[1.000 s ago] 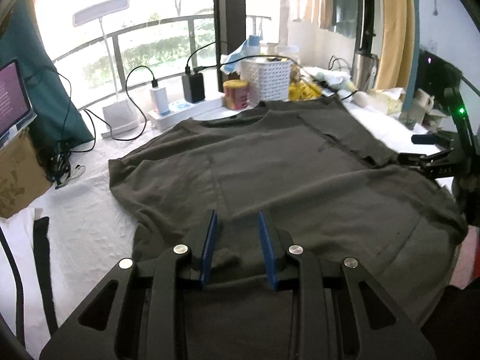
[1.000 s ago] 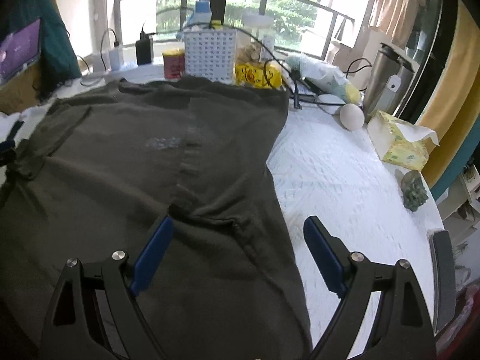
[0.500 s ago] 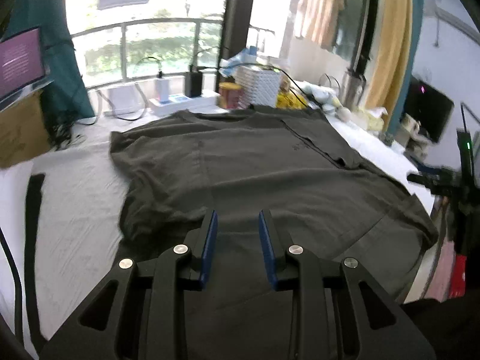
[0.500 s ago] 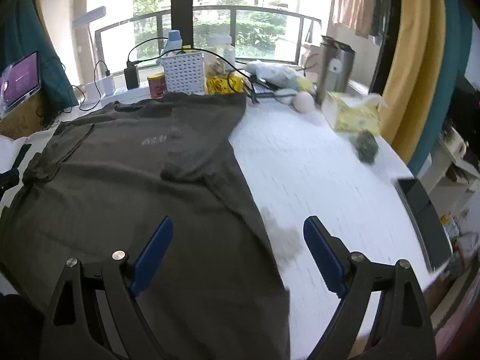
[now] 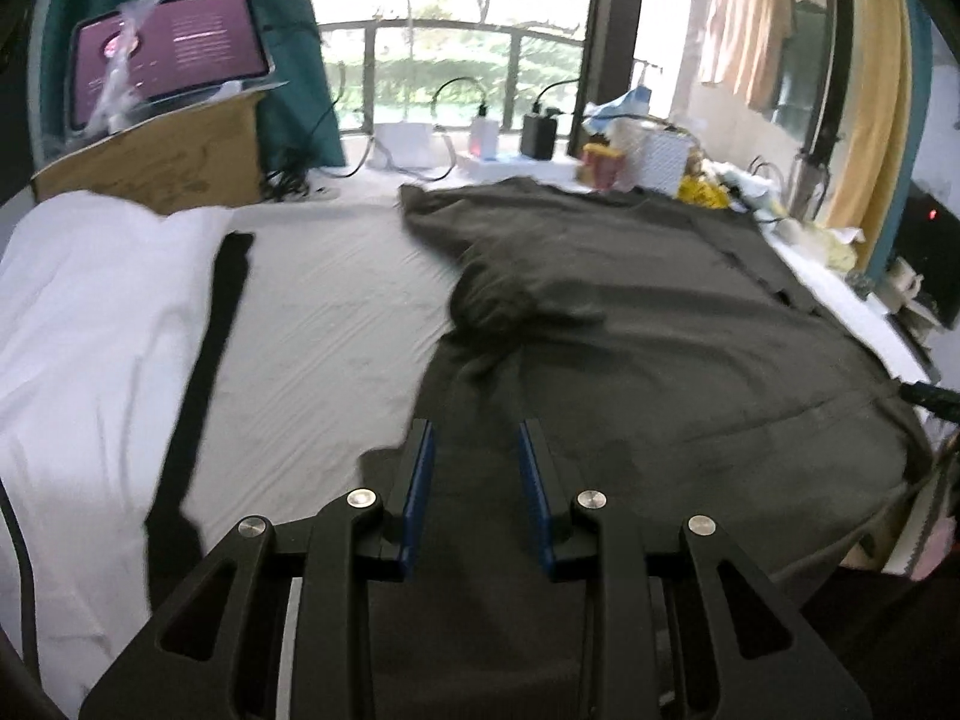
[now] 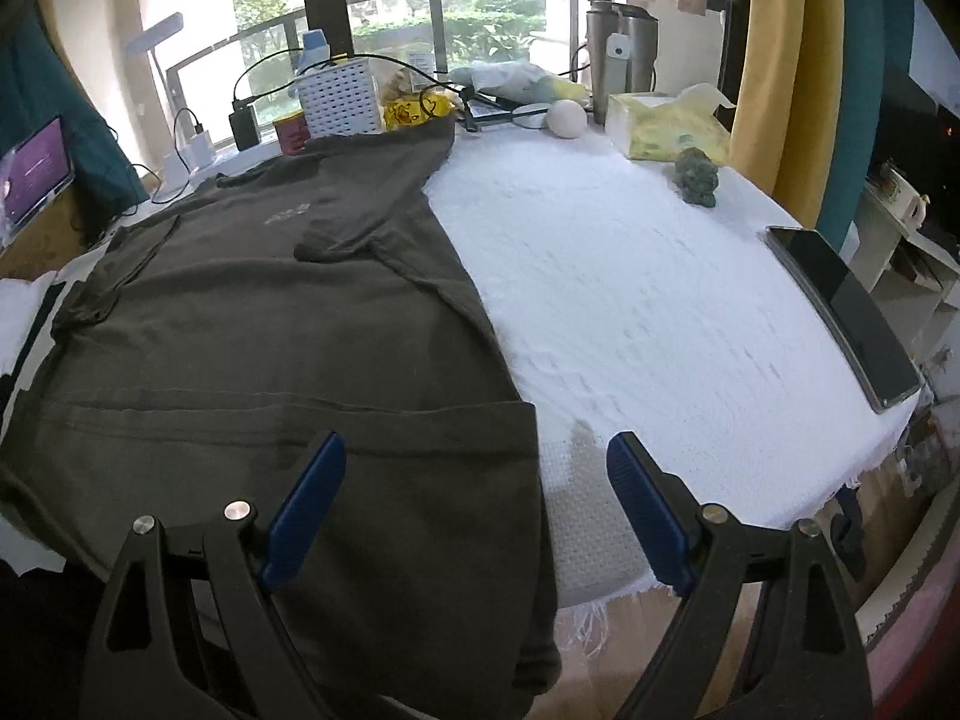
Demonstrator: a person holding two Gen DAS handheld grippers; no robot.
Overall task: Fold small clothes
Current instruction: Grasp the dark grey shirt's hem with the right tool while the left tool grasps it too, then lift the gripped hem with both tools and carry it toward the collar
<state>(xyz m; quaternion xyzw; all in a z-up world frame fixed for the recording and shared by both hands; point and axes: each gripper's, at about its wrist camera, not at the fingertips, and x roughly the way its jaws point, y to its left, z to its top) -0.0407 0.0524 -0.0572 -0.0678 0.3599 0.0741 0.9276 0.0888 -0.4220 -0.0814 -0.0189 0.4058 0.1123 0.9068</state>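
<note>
T-shirt (image 6: 252, 348) hem hidden behind table edge (near side), laptop (image 5: 168, 54) text blurred

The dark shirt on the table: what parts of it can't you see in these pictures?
- Left wrist view: the dark shirt has its near hem behind the left hand-held gripper; whether cloth sits between the fingers is unclear.
- Left wrist view: the folded-in sleeve is blurred.
- Right wrist view: the chest print is too small to read.
- Right wrist view: the bottom hem hangs off the table edge, behind the right hand-held gripper.
</note>
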